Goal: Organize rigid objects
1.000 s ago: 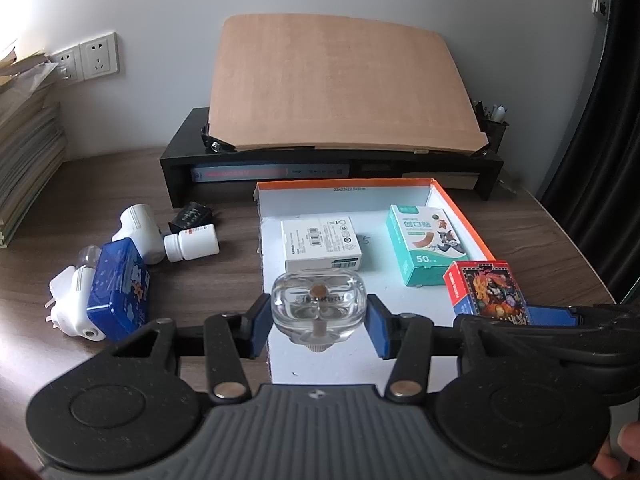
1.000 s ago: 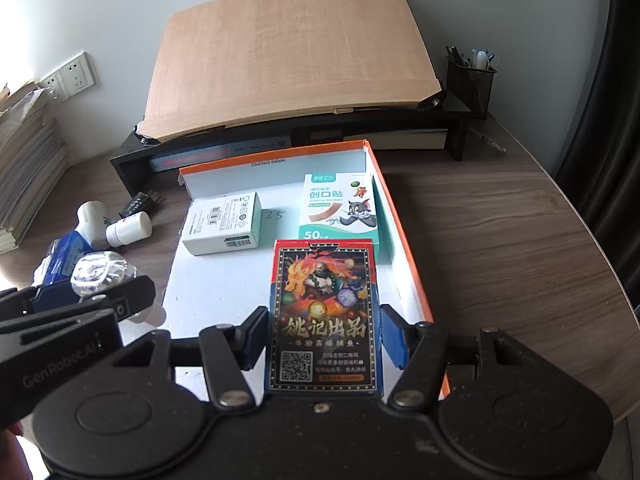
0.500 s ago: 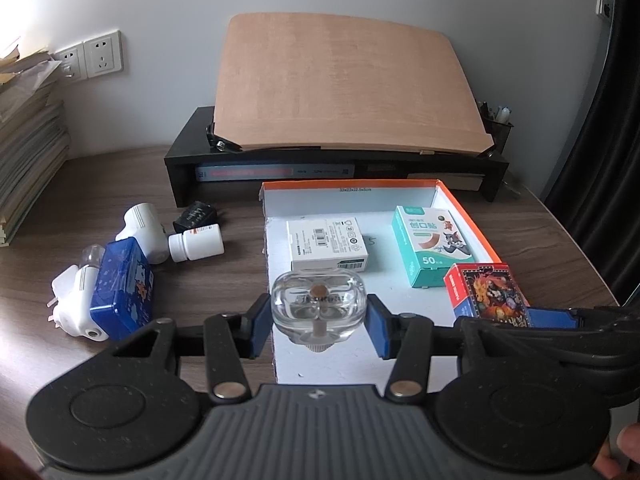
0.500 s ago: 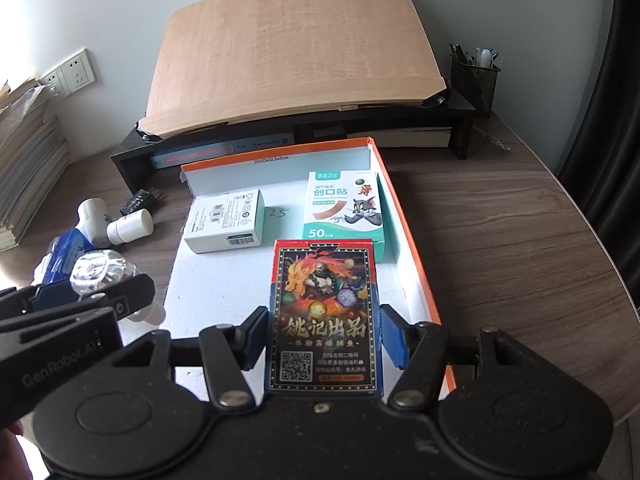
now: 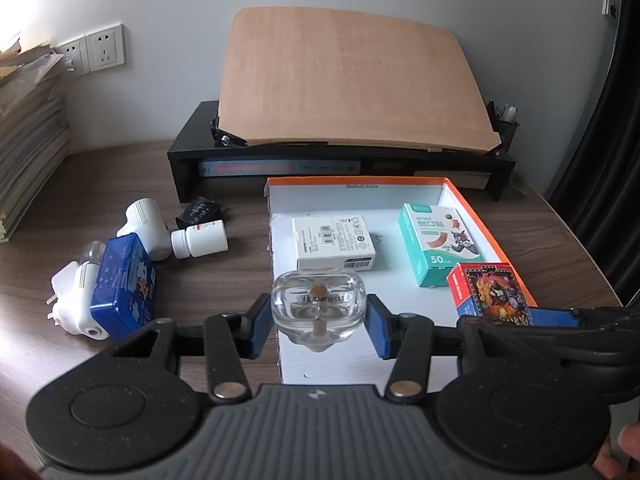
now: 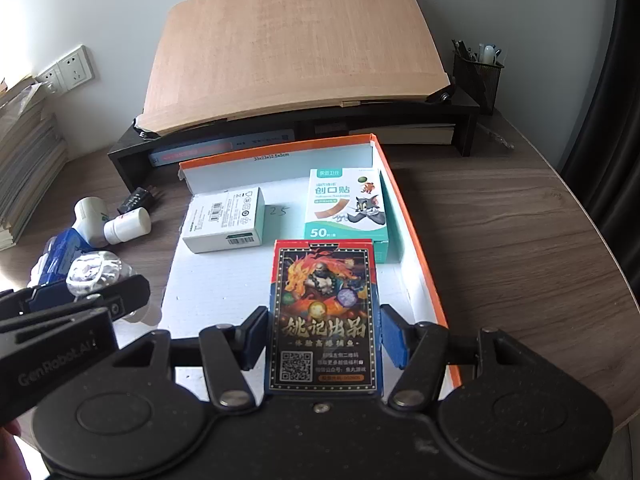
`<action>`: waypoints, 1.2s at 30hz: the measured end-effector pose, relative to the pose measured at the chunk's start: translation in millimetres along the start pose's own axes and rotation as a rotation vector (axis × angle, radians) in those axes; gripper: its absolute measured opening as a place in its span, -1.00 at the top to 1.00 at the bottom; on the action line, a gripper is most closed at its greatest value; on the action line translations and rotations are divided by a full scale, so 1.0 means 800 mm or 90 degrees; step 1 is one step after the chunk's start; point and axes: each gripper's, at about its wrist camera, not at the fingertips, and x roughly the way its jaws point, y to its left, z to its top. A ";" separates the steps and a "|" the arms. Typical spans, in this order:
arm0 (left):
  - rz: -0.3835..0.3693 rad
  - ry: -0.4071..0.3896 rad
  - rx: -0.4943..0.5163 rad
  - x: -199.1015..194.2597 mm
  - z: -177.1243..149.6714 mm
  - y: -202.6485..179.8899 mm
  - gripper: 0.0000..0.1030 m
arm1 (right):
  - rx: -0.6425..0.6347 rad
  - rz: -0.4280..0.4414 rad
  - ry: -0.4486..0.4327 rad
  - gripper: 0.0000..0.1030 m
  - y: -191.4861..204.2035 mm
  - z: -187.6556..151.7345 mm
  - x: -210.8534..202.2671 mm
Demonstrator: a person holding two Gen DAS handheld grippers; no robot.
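Observation:
My left gripper [image 5: 318, 330] is shut on a clear glass bottle [image 5: 319, 307], held above the near left edge of the shallow orange-rimmed white box [image 5: 352, 190]. My right gripper [image 6: 323, 338] is shut on a red card box with a dragon print [image 6: 323, 312], held over the box's near right part [image 6: 430, 280]. The card box also shows at the right of the left wrist view [image 5: 492, 294]. A white carton [image 5: 334, 242] and a teal bandage box [image 5: 438, 250] lie inside the box.
On the desk to the left lie a blue tin [image 5: 124, 286], white plug adapters [image 5: 76, 304], a white pill bottle [image 5: 200, 238] and a black charger [image 5: 199, 212]. A black monitor riser [image 5: 340, 168] with a tilted wooden board stands behind. Paper stacks [image 5: 28, 148] stand far left, a pen holder [image 6: 478, 76] far right.
Both grippers have drawn back slightly from the box, each keeping its object. Nothing on the desk has moved.

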 end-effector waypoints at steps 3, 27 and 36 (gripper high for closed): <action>0.002 0.001 0.000 0.001 0.000 0.000 0.03 | 0.000 0.001 0.000 -0.38 0.000 0.000 0.000; 0.001 0.009 0.001 0.010 0.002 0.007 0.03 | -0.004 0.000 0.012 -0.38 0.005 0.005 0.013; 0.000 0.016 -0.001 0.013 0.002 0.007 0.03 | -0.006 0.000 0.021 -0.38 0.006 0.005 0.020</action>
